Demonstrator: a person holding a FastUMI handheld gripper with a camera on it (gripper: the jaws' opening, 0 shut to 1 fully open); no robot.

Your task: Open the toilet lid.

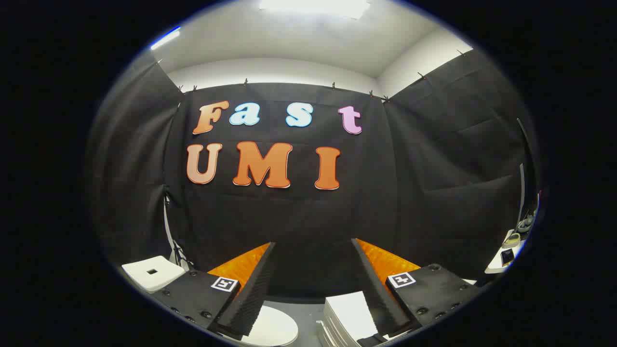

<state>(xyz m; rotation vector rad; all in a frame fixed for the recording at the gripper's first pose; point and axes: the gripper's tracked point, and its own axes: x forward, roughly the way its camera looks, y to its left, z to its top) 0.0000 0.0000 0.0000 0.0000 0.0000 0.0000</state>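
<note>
— What is the gripper (313,270) doing?
— It is hanging spread wide in the air, its fingers (250,284) gripping nothing.
— Where is the toilet sitting?
— Low and near. The white lid (275,327) is peeking out below the left finger, and a white ribbed block (348,315) is lying just right of it.
— Anything further out?
— A white stool (152,273) is standing to the left, a desk (503,260) far right.
</note>
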